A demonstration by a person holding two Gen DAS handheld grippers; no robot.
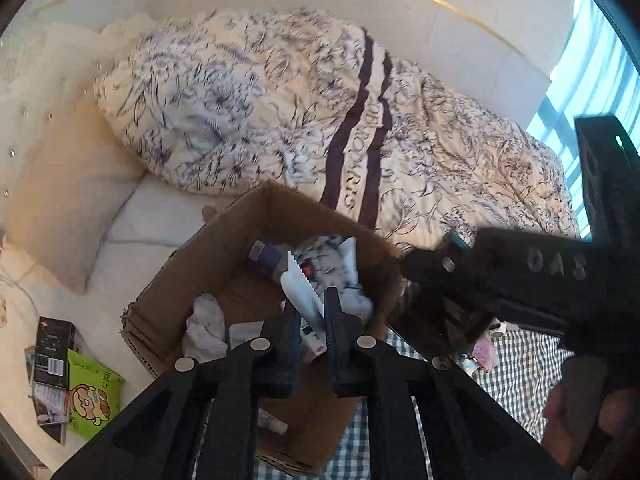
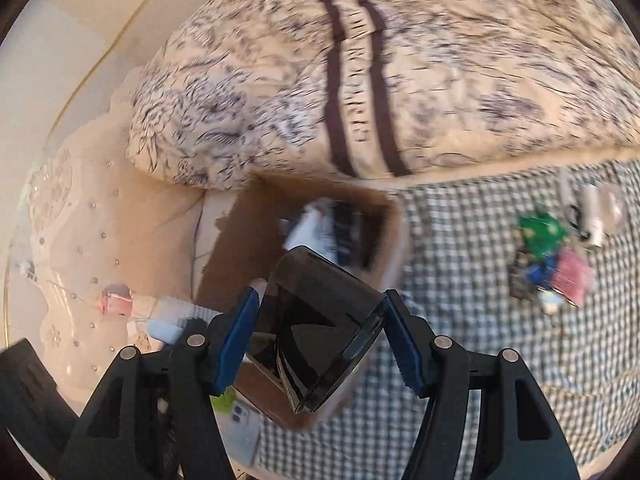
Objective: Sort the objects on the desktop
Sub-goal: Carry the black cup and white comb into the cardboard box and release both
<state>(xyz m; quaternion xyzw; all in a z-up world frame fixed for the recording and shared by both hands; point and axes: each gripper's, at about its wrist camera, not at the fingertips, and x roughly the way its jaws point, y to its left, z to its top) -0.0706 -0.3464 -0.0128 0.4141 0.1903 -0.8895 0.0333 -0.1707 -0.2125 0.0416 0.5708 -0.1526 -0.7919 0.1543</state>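
The left gripper (image 1: 312, 312) is nearly closed on a white plastic knife (image 1: 300, 286), pinching its handle so the toothed blade sticks up over the open cardboard box (image 1: 192, 272); judging by that, the knife is meant to go in with the bottle (image 1: 266, 258) and crumpled tissue (image 1: 206, 320) already lying there. The right gripper (image 2: 320, 332) is held about halfway open around a glossy black box (image 2: 316, 320), its blue pads (image 2: 236, 340) against two opposite sides, and hangs over the near corner of the same cardboard box. More small clutter (image 2: 552, 256) waits well apart on the checked cloth (image 2: 460, 300) over the bed.
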